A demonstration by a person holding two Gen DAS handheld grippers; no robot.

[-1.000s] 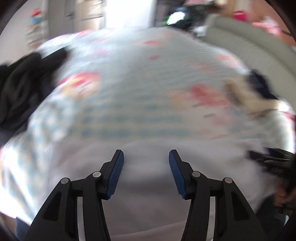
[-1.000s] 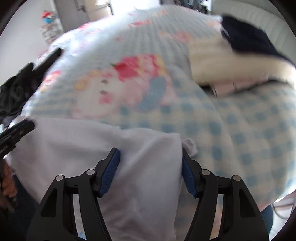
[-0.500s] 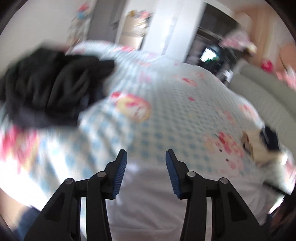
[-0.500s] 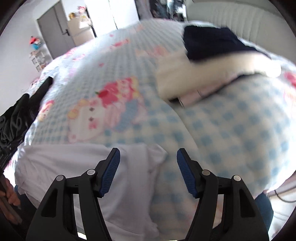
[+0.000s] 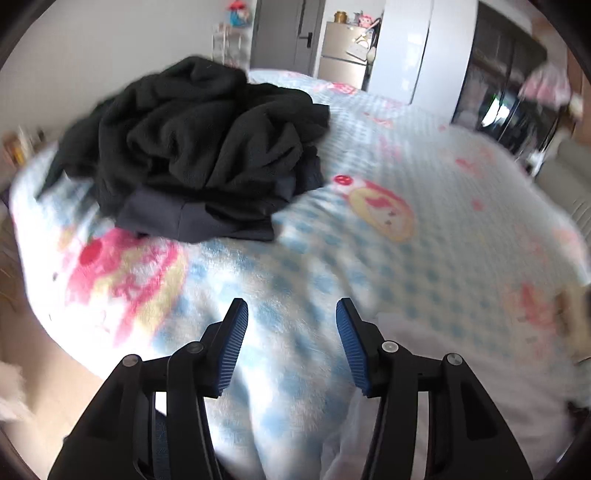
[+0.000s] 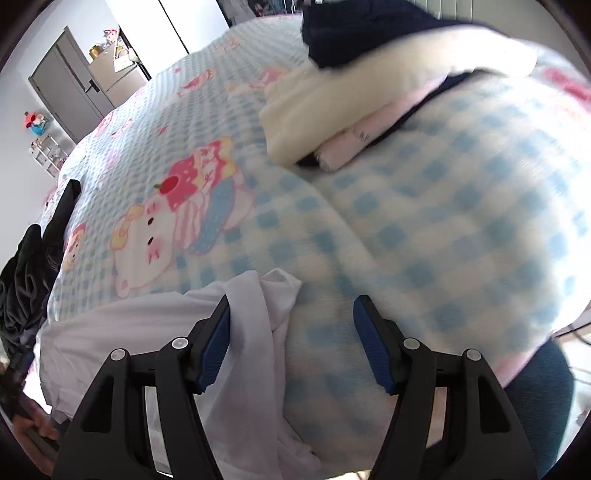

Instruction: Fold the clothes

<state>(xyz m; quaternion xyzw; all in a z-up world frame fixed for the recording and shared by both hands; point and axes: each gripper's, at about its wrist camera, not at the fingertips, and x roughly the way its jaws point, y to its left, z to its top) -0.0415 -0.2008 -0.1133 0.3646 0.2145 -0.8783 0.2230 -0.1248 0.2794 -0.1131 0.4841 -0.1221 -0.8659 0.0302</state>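
Right wrist: white garment edge beside open blanket.

A blue-and-white checked blanket with pink cartoon figures covers the bed. Beyond its far edge stand a grey door and, right of that, a small beige fridge; left of the door, a wire shelf against the wall

bed blanket, blue-checked | black clothes heap | white garment | folded stack
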